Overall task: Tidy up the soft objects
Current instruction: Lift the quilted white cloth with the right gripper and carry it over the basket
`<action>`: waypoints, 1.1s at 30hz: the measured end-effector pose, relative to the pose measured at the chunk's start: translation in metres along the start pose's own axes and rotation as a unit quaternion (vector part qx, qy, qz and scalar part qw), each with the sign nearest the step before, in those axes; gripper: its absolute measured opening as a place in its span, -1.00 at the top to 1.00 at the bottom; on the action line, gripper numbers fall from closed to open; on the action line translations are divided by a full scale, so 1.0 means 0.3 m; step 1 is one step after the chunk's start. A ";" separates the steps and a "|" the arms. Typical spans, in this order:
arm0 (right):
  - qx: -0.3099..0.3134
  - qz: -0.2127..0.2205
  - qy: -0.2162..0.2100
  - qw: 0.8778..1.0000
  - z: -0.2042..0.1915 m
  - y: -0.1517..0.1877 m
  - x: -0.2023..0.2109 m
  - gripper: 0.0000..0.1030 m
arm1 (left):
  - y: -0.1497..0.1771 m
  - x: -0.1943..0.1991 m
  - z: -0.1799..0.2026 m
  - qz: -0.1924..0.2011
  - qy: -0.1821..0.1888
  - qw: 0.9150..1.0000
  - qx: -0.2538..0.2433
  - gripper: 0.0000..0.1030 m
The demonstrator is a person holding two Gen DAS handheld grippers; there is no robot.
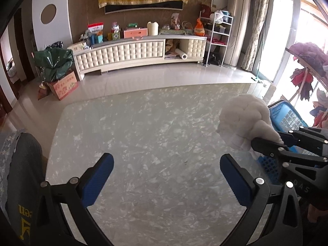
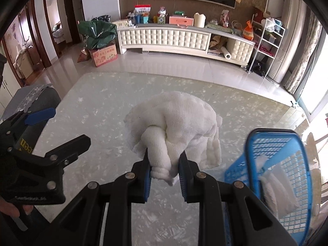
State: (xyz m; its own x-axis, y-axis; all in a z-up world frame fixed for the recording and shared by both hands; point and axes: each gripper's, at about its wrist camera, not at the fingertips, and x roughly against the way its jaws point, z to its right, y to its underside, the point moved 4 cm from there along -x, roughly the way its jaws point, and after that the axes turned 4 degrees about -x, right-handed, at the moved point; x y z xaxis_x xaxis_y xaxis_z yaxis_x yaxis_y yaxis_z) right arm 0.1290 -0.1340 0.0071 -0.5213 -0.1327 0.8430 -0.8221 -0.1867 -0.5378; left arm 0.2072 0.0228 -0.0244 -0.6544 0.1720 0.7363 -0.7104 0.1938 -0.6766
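Observation:
A bunched white cloth [image 2: 174, 127] hangs above the marbled table [image 2: 102, 110], pinched at its lower end between the blue pads of my right gripper [image 2: 165, 168], which is shut on it. In the left wrist view the same cloth [image 1: 244, 121] shows at the right, held by the right gripper [image 1: 266, 143]. A blue mesh basket [image 2: 283, 160] stands at the table's right side with another white cloth [image 2: 276, 194] inside. My left gripper [image 1: 166, 172] stands open over bare table with nothing between its fingers; it also shows at the left of the right wrist view [image 2: 61, 127].
A dark cushioned chair [image 1: 22, 164] sits at the table's left edge. Beyond the table [image 1: 143, 123] lie a glossy tiled floor, a long white cabinet [image 1: 139, 51], a cardboard box [image 1: 63, 86] with a green bag, a wire shelf [image 1: 217, 39], and a rack of clothes [image 1: 309, 67] at the right.

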 end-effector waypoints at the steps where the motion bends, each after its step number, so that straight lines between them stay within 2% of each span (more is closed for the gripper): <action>1: -0.001 0.003 0.001 1.000 0.010 0.003 0.012 0.58 | -0.002 0.009 0.015 0.003 0.001 1.000 -0.001 -1.00; 7: -0.011 0.022 0.009 1.000 0.060 0.010 0.076 0.58 | -0.038 0.061 0.100 0.027 0.015 0.999 -0.019 -1.00; 15: -0.023 0.043 0.024 0.999 0.126 0.032 0.148 0.57 | -0.069 0.091 0.217 0.039 0.028 0.998 -0.041 -1.00; 33: -0.074 0.064 0.062 0.993 0.263 0.082 0.210 0.56 | -0.125 0.100 0.398 0.040 0.064 0.996 -0.044 -1.00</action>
State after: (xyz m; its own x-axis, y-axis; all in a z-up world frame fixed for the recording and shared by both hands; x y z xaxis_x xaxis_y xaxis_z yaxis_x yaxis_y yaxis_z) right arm 0.0941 -0.2238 0.0461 -0.6402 -0.0235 0.7679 -0.7673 -0.0298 -0.6406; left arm 0.1832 -0.0947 0.0225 -0.6657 0.3105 0.6785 -0.6279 0.2582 -0.7342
